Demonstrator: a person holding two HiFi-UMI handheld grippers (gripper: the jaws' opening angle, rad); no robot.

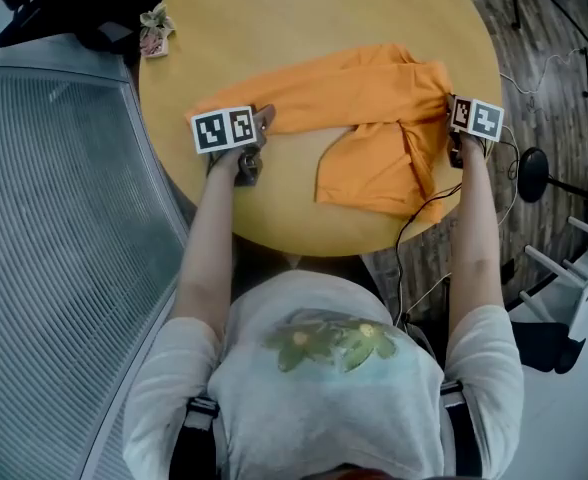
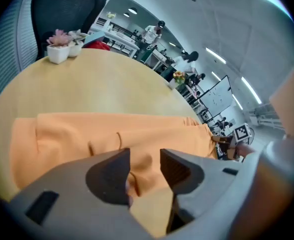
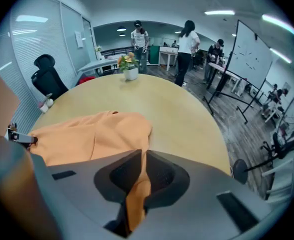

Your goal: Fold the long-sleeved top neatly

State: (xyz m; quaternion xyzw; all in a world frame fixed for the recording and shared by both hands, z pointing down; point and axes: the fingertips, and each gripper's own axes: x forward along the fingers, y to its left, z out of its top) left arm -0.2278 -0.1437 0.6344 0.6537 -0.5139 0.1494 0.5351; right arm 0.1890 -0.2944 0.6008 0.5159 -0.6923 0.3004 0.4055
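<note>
An orange long-sleeved top (image 1: 364, 93) lies crumpled across the round wooden table (image 1: 274, 233), with one flap (image 1: 369, 178) hanging down toward the near edge. At the top's left end my left gripper (image 1: 263, 122) is open; in the left gripper view its jaws (image 2: 144, 164) straddle the cloth's edge (image 2: 112, 134) with a gap on both sides. My right gripper (image 1: 454, 118) is at the top's right end. In the right gripper view it (image 3: 142, 166) is shut on a fold of the orange cloth (image 3: 87, 136), which runs down between the pads.
A small potted plant (image 1: 156, 33) stands at the table's far left edge (image 2: 59, 46). A flower pot (image 3: 129, 69) sits at the far side. A black office chair (image 2: 67, 9) stands behind the table. People (image 3: 187, 41) stand in the background. A black cable (image 1: 414, 223) hangs off the near edge.
</note>
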